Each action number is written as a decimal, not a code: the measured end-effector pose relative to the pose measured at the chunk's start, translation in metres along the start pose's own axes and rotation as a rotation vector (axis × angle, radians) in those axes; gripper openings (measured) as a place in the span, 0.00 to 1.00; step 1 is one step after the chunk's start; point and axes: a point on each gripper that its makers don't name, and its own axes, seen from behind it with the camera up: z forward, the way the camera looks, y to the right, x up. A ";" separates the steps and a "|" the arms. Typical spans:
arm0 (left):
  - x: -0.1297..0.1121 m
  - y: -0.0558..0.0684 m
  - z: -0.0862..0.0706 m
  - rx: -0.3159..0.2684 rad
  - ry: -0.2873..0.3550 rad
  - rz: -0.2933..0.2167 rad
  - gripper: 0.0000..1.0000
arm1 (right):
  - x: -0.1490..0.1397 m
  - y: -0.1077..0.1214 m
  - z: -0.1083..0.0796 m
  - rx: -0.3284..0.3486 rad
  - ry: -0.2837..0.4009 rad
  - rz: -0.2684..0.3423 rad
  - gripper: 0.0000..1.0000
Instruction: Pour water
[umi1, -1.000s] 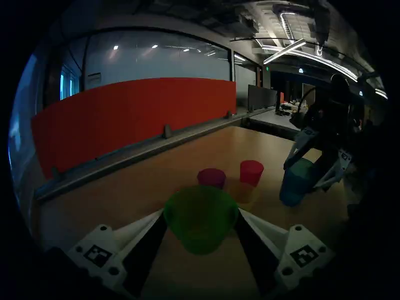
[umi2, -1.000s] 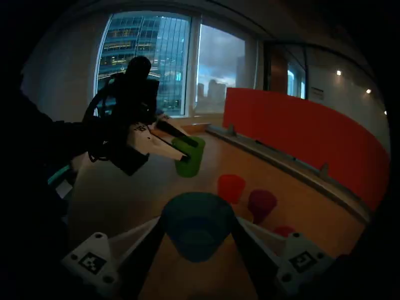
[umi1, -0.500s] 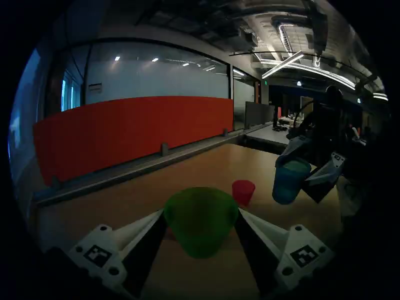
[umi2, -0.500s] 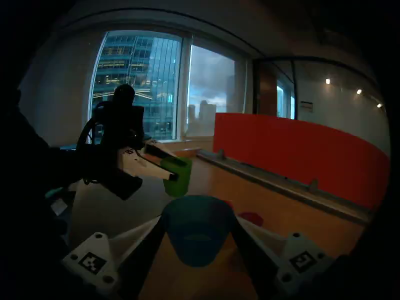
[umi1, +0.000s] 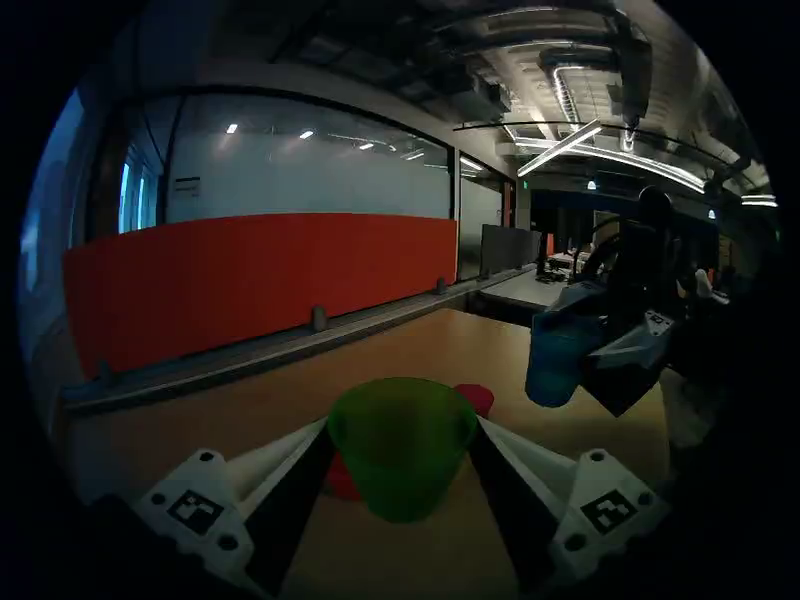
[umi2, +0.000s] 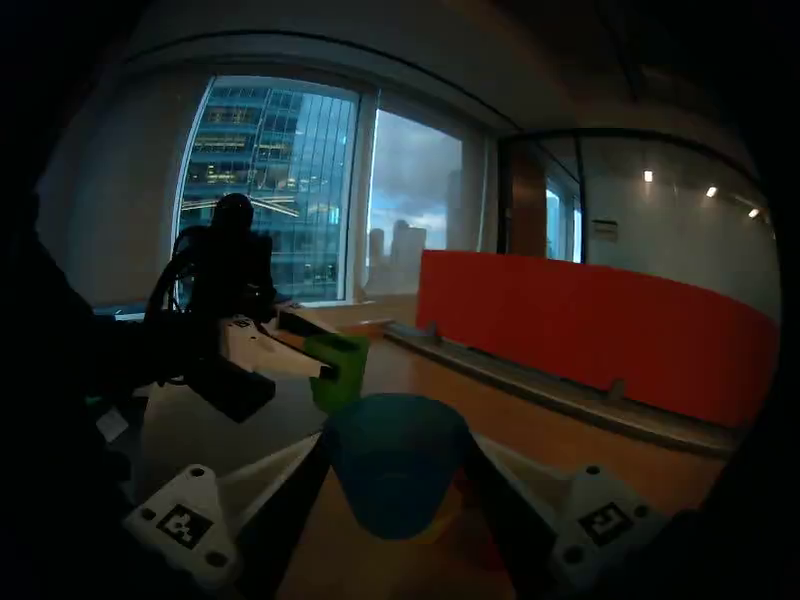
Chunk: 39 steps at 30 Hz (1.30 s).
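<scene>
2 cups are gripped, 1 per gripper. The left gripper (umi1: 402, 430) has its fingers narrowed onto the sides of a green cup (umi1: 402, 455), which is held mouth up above the wooden table (umi1: 250, 400). The right gripper (umi2: 395, 450) clamps a blue cup (umi2: 395, 485) the same way, also above the table. In the left gripper view the blue cup hangs clear of the tabletop, roughly upright. A red cup (umi1: 480, 397) stands on the table, partly hidden behind the green one, and a second reddish cup (umi1: 340, 480) shows by its base. A red partition (umi1: 250, 270) runs along the table's far edge. Whether either held cup contains water cannot be told in this dim light.
</scene>
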 end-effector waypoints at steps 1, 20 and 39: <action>0.000 0.001 0.000 -0.003 0.001 -0.004 0.88 | 0.001 0.001 0.000 0.000 0.000 0.000 0.91; 0.011 0.023 -0.001 -0.012 0.045 0.031 0.89 | 0.032 0.019 0.007 0.013 0.002 -0.040 0.91; 0.015 0.058 -0.002 -0.026 0.064 0.071 0.88 | 0.065 0.032 0.009 0.023 0.029 -0.146 0.91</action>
